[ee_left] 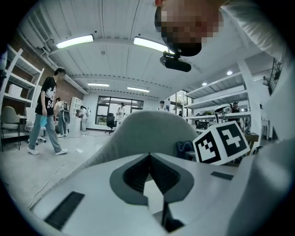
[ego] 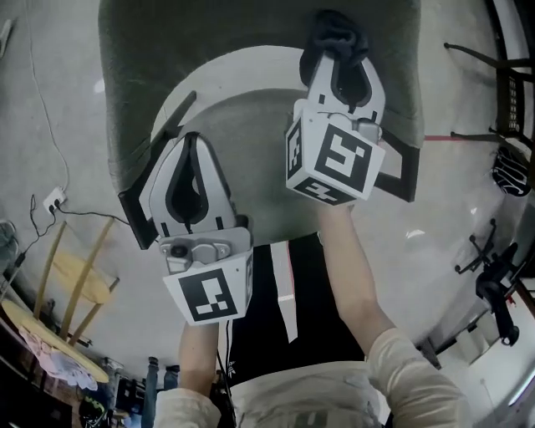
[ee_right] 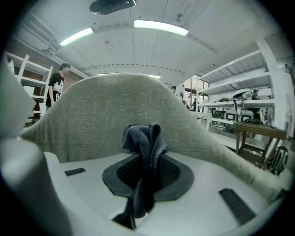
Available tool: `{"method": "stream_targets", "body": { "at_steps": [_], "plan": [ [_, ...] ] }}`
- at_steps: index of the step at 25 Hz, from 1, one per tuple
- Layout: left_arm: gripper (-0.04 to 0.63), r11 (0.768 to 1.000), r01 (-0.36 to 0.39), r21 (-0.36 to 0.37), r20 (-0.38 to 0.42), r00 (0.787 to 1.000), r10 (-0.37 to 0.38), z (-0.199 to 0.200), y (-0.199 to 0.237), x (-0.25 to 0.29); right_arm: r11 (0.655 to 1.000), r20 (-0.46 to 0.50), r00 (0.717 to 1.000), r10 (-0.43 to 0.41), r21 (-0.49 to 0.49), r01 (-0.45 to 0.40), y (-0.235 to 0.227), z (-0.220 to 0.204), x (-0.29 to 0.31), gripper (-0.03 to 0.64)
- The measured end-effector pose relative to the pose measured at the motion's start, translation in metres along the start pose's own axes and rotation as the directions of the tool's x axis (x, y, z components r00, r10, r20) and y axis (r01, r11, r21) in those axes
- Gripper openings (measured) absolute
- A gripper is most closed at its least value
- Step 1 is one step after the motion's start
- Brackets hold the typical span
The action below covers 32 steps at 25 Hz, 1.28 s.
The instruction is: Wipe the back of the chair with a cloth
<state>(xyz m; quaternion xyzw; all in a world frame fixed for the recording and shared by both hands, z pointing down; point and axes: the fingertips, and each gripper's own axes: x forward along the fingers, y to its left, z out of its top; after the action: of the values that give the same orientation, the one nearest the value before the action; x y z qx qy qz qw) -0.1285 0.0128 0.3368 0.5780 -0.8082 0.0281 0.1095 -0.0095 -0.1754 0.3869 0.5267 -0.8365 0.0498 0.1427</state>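
Head view: R gripper (ego: 336,52) pinches cloth (ego: 336,25) at chair back (ego: 134,75), L gripper (ego: 192,140) pressed together alongside; wood furniture (ego: 79,280) far left.

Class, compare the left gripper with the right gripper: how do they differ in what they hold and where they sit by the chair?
The right gripper's jaws are shut on a dark cloth; the left gripper's jaws are shut on nothing. In the head view the right gripper sits farther forward over the grey chair back, while the left gripper sits farther back. Both are white and point at the chair back.
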Motion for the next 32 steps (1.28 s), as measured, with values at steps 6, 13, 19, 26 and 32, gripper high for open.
{"method": "stream_targets", "body": {
  "at_steps": [6, 13, 19, 26, 32],
  "plan": [
    [0.015, 0.991, 0.129, 0.033, -0.015, 0.992, -0.129, 0.001, -0.036, 0.014, 0.983, 0.008, 0.984, -0.177, 0.054, 0.176, -0.056, -0.006, -0.025, 0.06],
    [0.015, 0.964, 0.259, 0.06, -0.039, 0.966, -0.257, -0.008, -0.078, 0.028, 0.934, -0.027, 0.939, -0.343, 0.09, 0.344, -0.105, -0.022, -0.067, 0.06],
    [0.015, 0.95, 0.309, 0.044, -0.044, 0.951, -0.307, -0.012, -0.109, 0.033, 0.921, -0.025, 0.924, -0.382, 0.063, 0.383, -0.121, -0.028, -0.091, 0.06],
    [0.015, 0.946, 0.322, 0.05, -0.067, 0.946, -0.318, -0.024, -0.119, 0.034, 0.906, -0.043, 0.912, -0.409, 0.103, 0.411, -0.128, -0.037, -0.108, 0.06],
    [0.015, 0.947, 0.32, 0.039, -0.072, 0.946, -0.317, -0.027, -0.126, 0.033, 0.902, -0.06, 0.906, -0.418, 0.095, 0.422, -0.132, -0.043, -0.117, 0.06]
  ]
}}
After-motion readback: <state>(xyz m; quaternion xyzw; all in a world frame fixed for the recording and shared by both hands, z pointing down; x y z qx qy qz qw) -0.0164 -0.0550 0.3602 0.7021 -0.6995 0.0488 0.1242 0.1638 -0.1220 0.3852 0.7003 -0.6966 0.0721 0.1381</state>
